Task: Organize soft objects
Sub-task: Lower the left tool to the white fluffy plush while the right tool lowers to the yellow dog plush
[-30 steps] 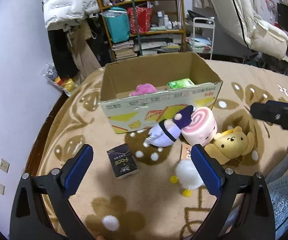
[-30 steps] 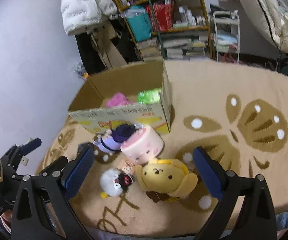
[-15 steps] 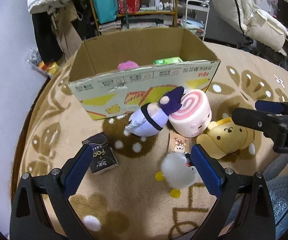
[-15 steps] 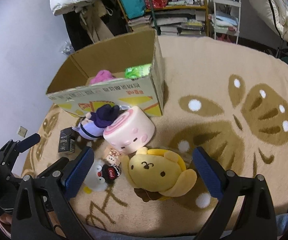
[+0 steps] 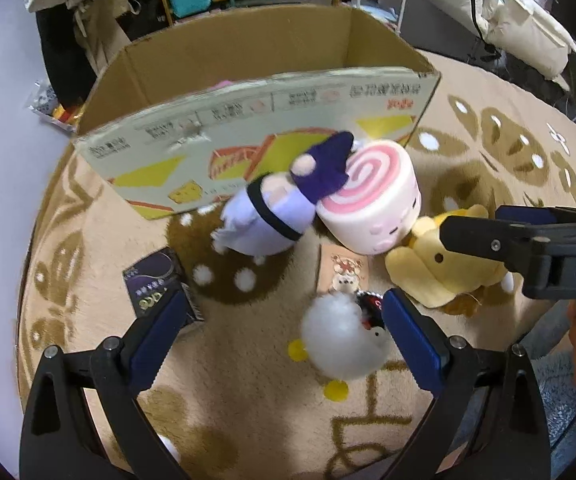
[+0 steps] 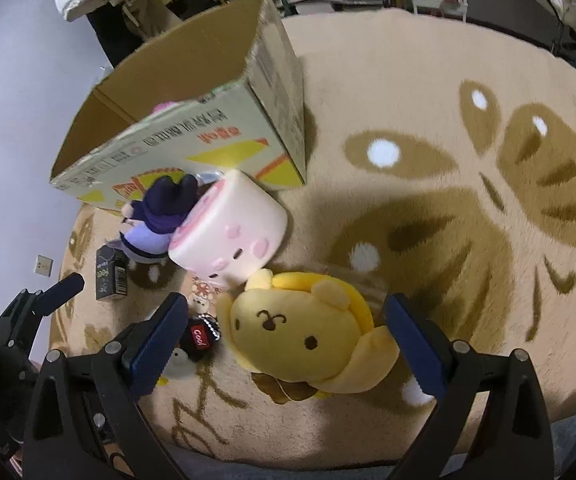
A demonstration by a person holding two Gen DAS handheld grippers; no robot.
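An open cardboard box [image 5: 271, 120] [image 6: 191, 136] stands on the patterned rug. In front of it lie a purple plush [image 5: 275, 208] [image 6: 155, 216], a pink swirl-roll cushion [image 5: 372, 196] [image 6: 227, 236], a yellow dog plush [image 5: 440, 276] [image 6: 304, 328] and a white fluffy chick [image 5: 340, 336] [image 6: 177, 362]. My left gripper [image 5: 283, 340] is open, low over the rug, with the chick between its fingers. My right gripper [image 6: 288, 340] is open around the yellow dog plush. The right gripper also shows in the left wrist view [image 5: 528, 236].
A small black box [image 5: 155, 284] [image 6: 111, 276] lies left of the plush toys. A printed card [image 5: 344, 272] and a black "Cool" tag [image 6: 199, 336] lie between the toys. Shelves, coats and a white cart stand behind the box. A pink item [image 6: 163, 108] lies inside the box.
Both grippers have moved down and forward toward the toys. The right gripper's fingers now flank the yellow dog plush; the left gripper's fingers now flank the white chick.
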